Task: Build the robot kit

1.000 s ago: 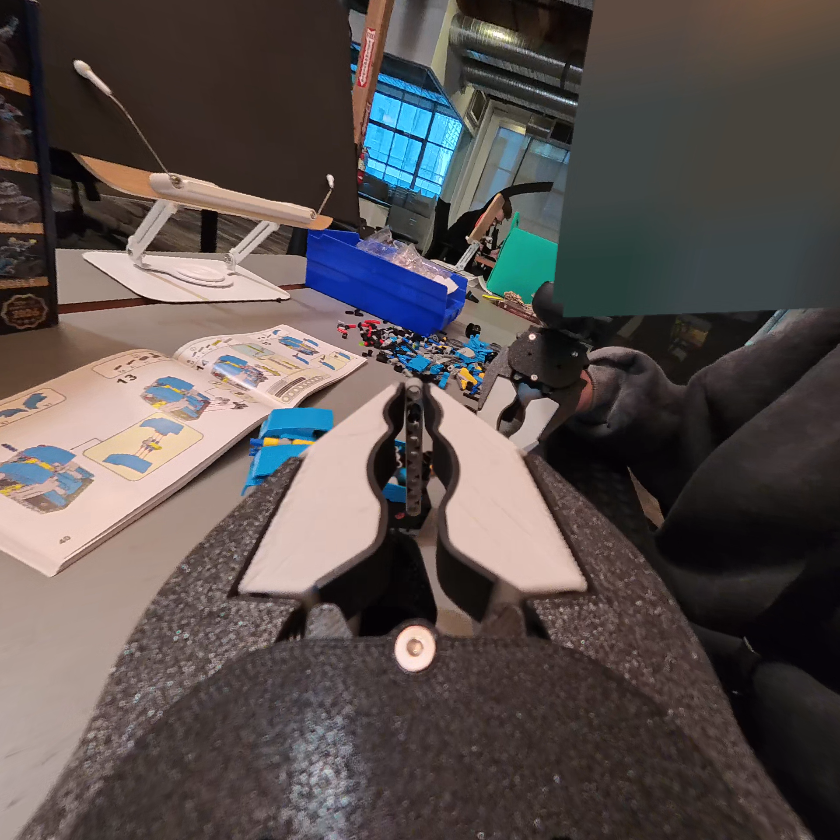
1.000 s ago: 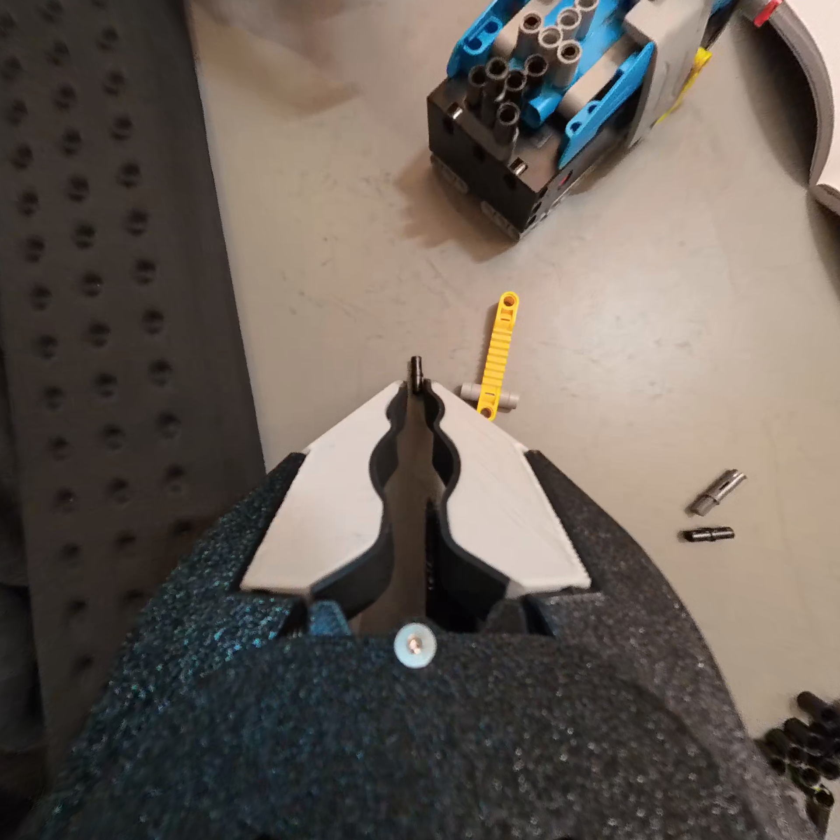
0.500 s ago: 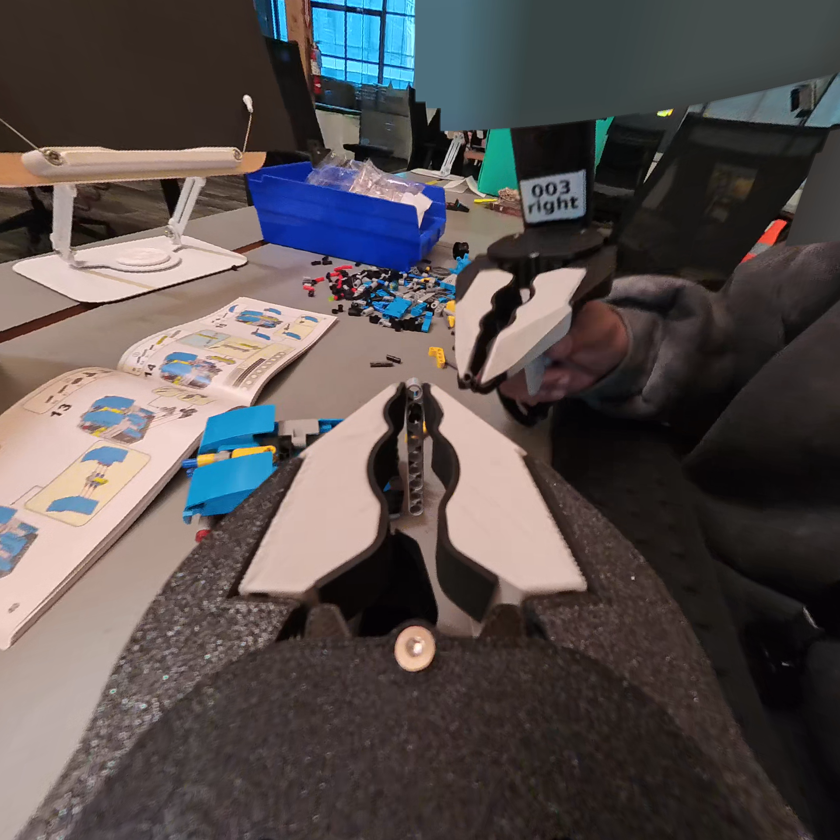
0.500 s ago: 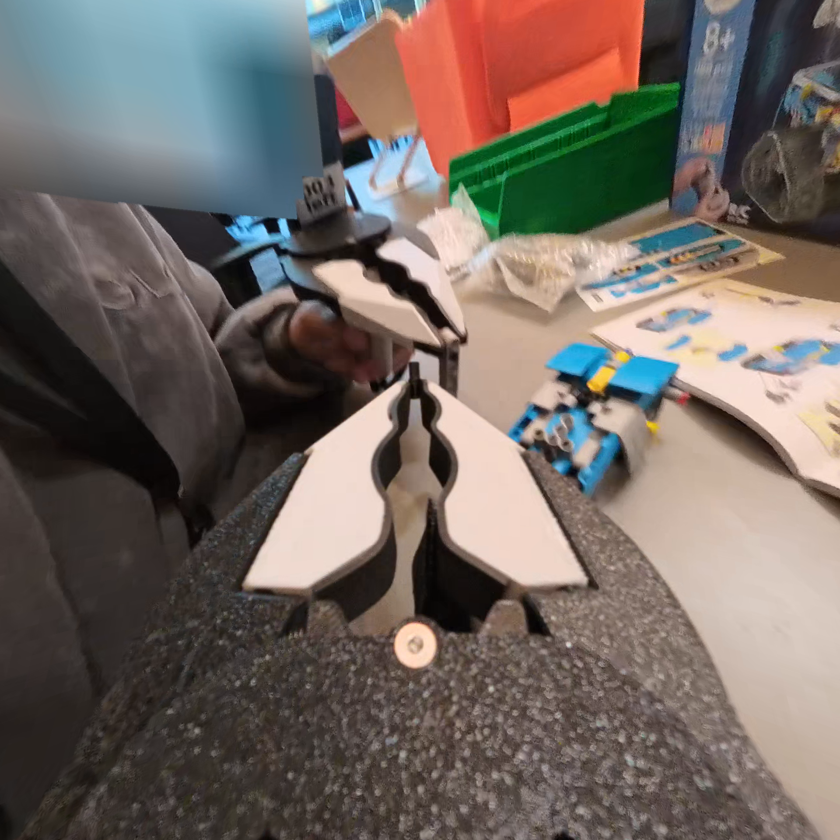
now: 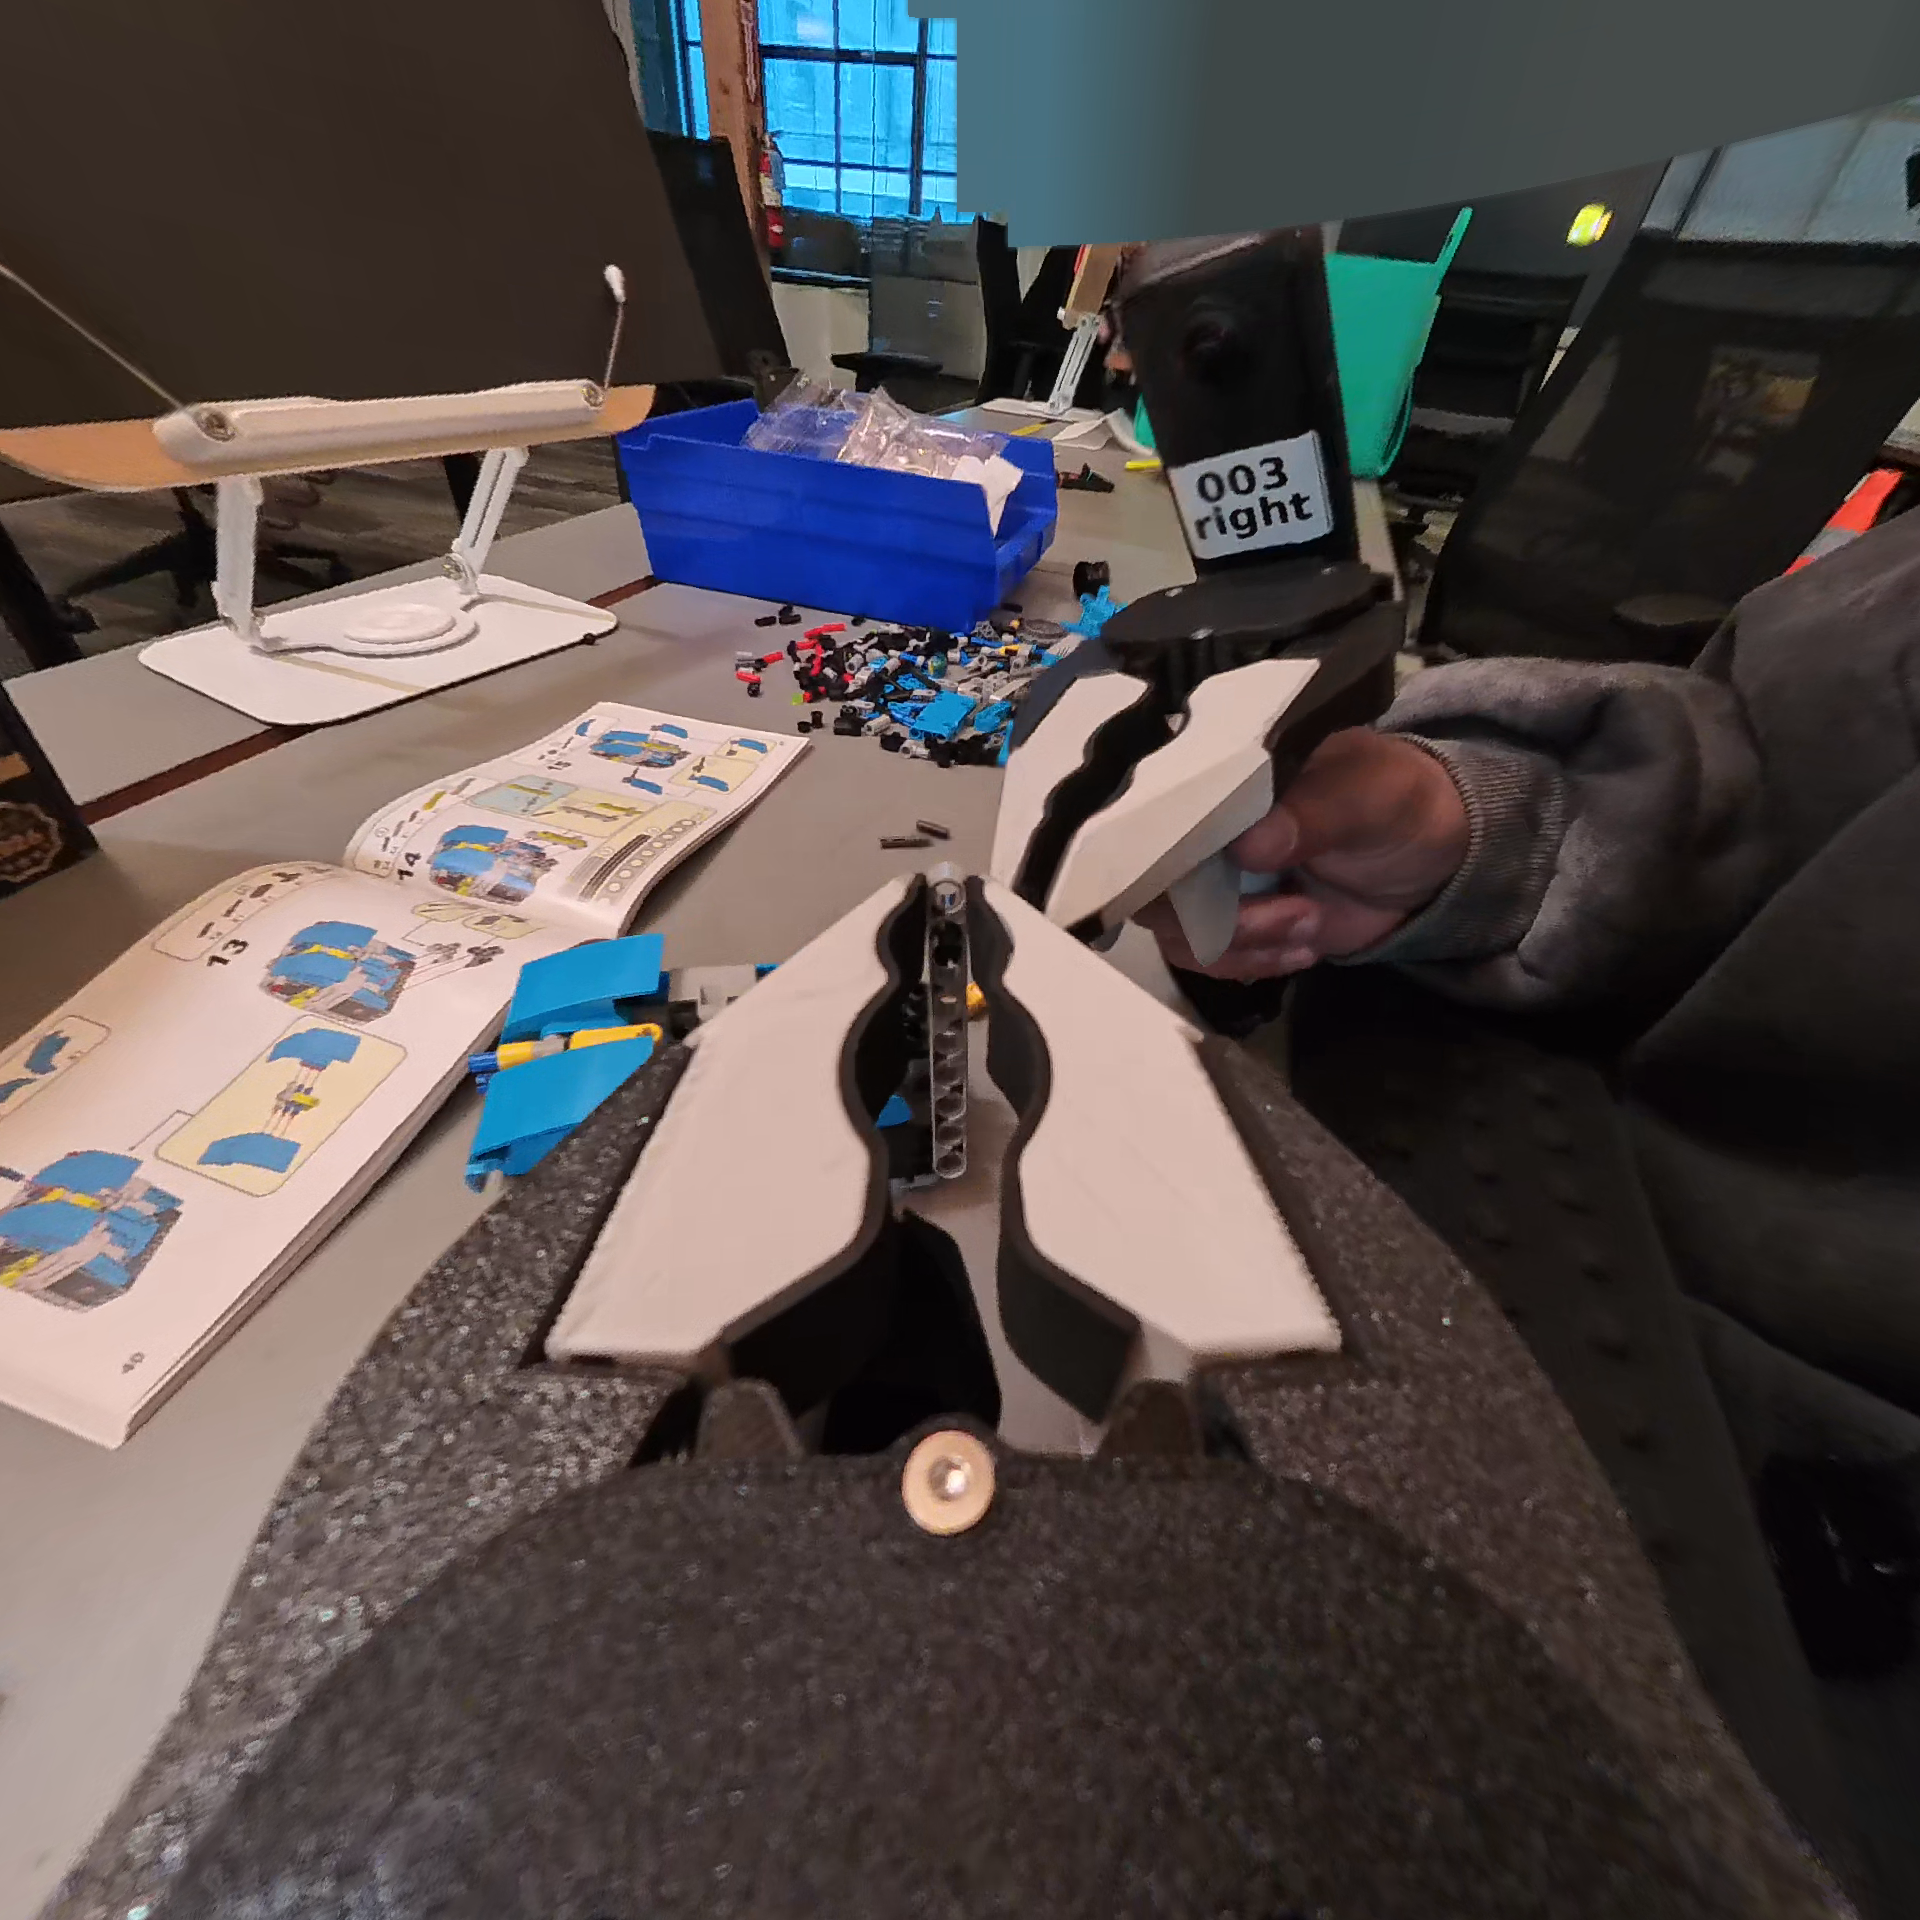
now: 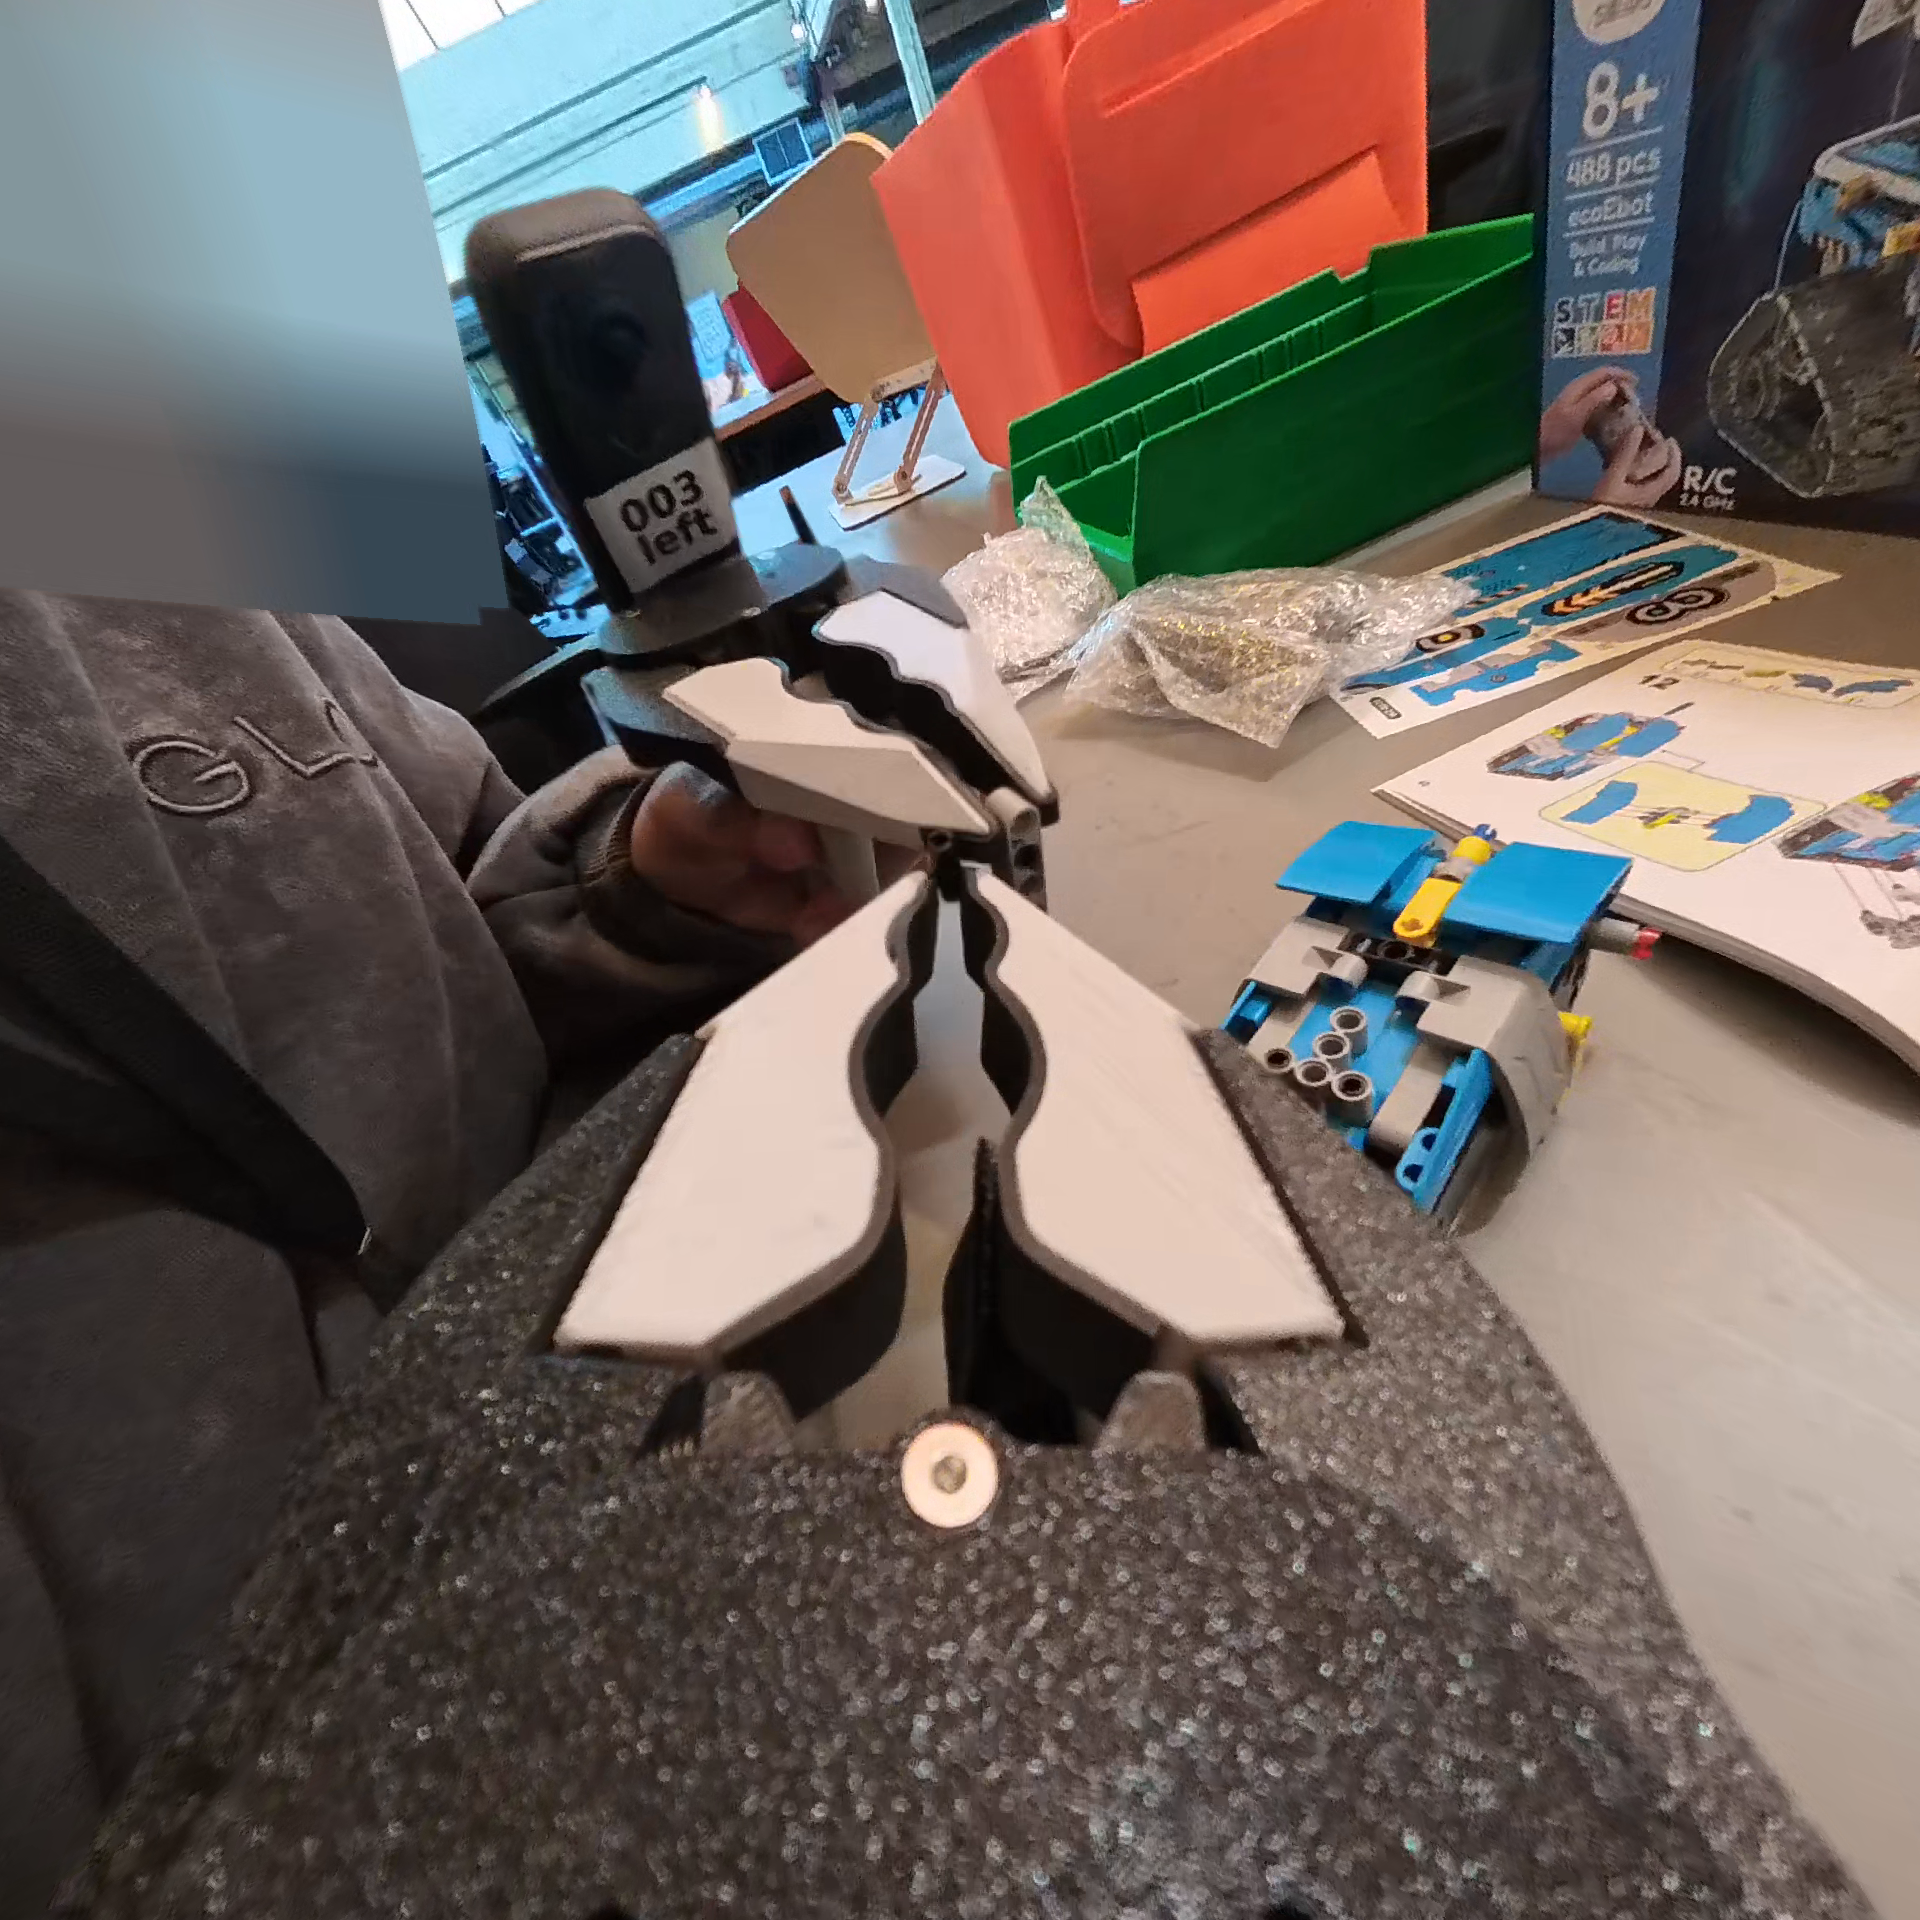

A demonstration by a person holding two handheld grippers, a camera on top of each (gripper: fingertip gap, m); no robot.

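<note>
My left gripper (image 5: 943,883) is shut on a grey beam with holes (image 5: 948,1049) and holds it above the table. My right gripper (image 6: 943,881) is shut on a small black pin (image 6: 943,857). The two grippers meet tip to tip: in the right wrist view the pin's end is at the beam's end (image 6: 1023,847), held in the left gripper (image 6: 1013,821). In the left wrist view the right gripper (image 5: 1039,894) sits just right of the beam's tip, held by a hand (image 5: 1340,862). A blue and grey brick model (image 6: 1423,1018) lies on the table beside them and also shows in the left wrist view (image 5: 582,1039).
An open instruction booklet (image 5: 312,1039) lies left of the model. A pile of loose pieces (image 5: 894,686) lies before a blue bin (image 5: 831,520). A white stand (image 5: 384,613), green bin (image 6: 1299,416), kit box (image 6: 1745,260), plastic bags (image 6: 1195,634) and sticker sheet (image 6: 1538,603) stand farther off. Only a small space, under 4 cm, lies between the two pairs of fingers.
My right gripper has lifted from the table with the pin and turned toward the left gripper. The two have closed in until the pin reaches the beam's end.
</note>
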